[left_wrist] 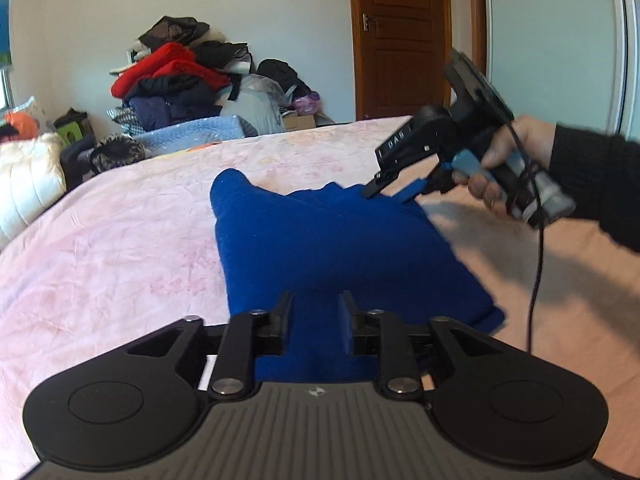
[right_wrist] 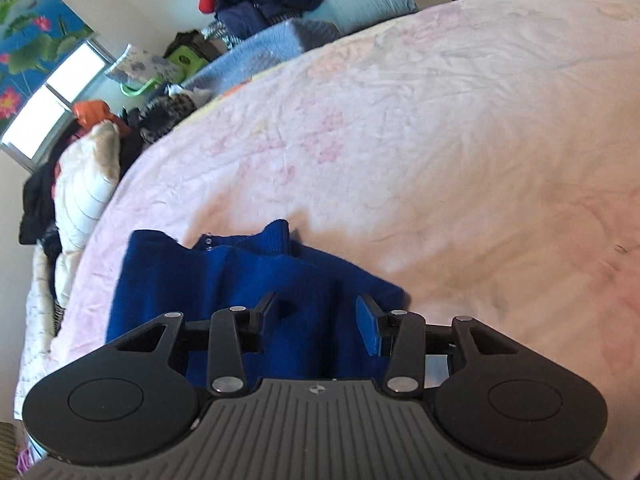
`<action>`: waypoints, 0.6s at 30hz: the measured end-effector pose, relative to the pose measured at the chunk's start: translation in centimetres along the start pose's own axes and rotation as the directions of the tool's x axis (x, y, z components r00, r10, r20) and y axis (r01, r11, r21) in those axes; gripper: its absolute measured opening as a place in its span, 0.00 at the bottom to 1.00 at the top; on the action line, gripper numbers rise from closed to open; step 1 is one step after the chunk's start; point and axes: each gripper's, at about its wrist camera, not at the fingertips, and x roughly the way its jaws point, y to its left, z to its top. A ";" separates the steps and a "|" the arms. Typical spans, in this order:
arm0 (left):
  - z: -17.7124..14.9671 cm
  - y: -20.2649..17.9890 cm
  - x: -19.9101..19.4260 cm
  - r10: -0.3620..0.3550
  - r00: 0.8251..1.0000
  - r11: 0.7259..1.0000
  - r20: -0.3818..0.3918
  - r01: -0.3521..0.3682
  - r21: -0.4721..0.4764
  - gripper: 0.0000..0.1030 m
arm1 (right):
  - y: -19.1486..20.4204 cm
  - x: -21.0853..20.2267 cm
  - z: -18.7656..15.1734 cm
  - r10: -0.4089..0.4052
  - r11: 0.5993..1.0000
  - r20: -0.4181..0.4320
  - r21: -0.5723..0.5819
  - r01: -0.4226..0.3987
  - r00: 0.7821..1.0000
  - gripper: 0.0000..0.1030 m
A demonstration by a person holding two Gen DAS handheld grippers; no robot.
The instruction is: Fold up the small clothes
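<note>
Small royal-blue knitted sweater (left_wrist: 320, 240) lies mid-bed on the pale pink floral bedspread (left_wrist: 120, 248), toward the near edge. Already partly folded: body reads as a compact block, collar (right_wrist: 276, 236) at the far end, one corner poking up at far left. Not yet a tidy final packet, I'd judge; at least one more fold and smoothing left.

Left hand-held gripper (left_wrist: 315, 320): jaws parted moderately, over the sweater's near hem, holding nothing.

Right hand-held gripper (right_wrist: 316, 320): jaws wide apart, empty, poised over the sweater's right shoulder end.

Heap of mixed clothes (left_wrist: 180, 76) against the far wall, untouched.
</note>
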 end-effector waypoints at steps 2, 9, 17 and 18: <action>-0.6 0.3 2.3 0.032 0.998 0.999 -0.051 -0.032 0.003 0.34 | 0.2 0.6 0.2 0.014 1.000 0.011 0.008 -0.015 1.000 0.41; -2.4 0.6 5.0 0.037 0.996 0.999 -0.087 -0.039 -0.022 0.41 | 1.0 -2.9 -0.3 0.143 0.989 0.196 0.001 -0.146 0.970 0.07; -2.2 0.8 4.8 0.019 0.996 1.000 -0.086 -0.021 -0.020 0.43 | -3.6 -1.1 -2.2 0.104 0.986 0.189 0.109 -0.126 0.976 0.13; -1.9 1.0 4.4 0.007 0.996 1.000 -0.085 -0.009 -0.026 0.43 | -3.4 -1.4 -2.2 0.109 0.986 0.198 0.106 -0.132 0.974 0.17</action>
